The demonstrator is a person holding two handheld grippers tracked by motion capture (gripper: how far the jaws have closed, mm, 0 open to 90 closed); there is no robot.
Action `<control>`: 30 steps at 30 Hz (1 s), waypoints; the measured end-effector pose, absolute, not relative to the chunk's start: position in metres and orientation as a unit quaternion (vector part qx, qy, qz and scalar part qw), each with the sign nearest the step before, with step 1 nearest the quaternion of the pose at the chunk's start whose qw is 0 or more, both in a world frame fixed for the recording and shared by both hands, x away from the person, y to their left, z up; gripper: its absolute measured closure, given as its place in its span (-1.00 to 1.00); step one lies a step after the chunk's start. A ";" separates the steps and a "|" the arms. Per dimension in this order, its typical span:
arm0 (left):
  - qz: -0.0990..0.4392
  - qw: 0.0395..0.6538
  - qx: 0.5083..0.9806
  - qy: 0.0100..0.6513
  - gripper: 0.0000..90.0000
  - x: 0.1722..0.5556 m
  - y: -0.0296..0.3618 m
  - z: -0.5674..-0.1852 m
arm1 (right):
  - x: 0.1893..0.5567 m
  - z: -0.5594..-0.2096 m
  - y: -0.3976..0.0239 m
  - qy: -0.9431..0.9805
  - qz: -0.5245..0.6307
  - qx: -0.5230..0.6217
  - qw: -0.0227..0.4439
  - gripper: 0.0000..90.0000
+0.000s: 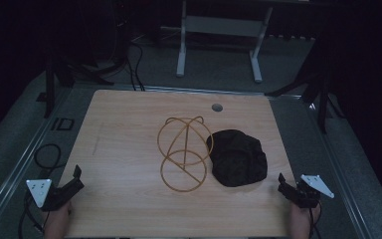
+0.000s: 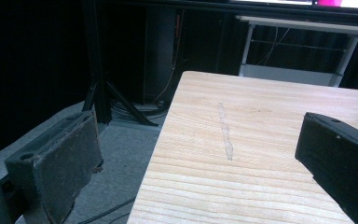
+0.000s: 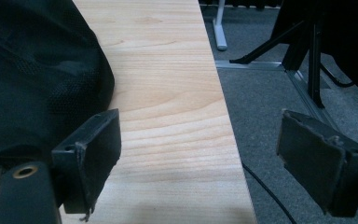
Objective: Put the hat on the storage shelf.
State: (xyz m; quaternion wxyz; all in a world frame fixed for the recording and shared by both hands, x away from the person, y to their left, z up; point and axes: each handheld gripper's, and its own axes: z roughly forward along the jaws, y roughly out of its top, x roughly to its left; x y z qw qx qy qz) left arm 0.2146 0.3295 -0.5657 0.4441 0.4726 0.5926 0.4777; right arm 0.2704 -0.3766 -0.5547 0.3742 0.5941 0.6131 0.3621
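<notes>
At the near worktop [image 1: 129, 129] corners, both grippers, left [image 1: 74, 178] and right [image 1: 284, 185], are held with jaws open and empty, flanking wire frame [image 1: 183, 153] and black cap [image 1: 238, 157], presumably for approach.

I work in a lab-type recording space, not a home. Evidence: my wooden table [image 1: 129, 129] stands alone on grey carpet [image 1: 219, 69], ringed by a metal floor frame [image 1: 25, 159]. Black tripod legs [image 1: 54, 74] stand at the corners. Loose cables [image 1: 137, 64] run across the floor. A white desk frame [image 1: 219, 30] stands behind. The surroundings are dark and blacked out.
</notes>
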 end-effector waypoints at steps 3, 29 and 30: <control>0.479 0.444 0.472 0.593 -0.99 0.215 0.329 -0.566 | 0.270 -0.555 -0.377 0.609 0.361 0.598 0.376 -0.69; 0.479 0.443 0.472 0.593 -0.99 0.215 0.329 -0.566 | 0.279 -0.484 -0.364 0.608 0.439 0.572 0.332 -0.72; 0.479 0.443 0.472 0.593 -0.99 0.215 0.329 -0.566 | 0.279 -0.479 -0.361 0.613 0.443 0.566 0.329 -0.72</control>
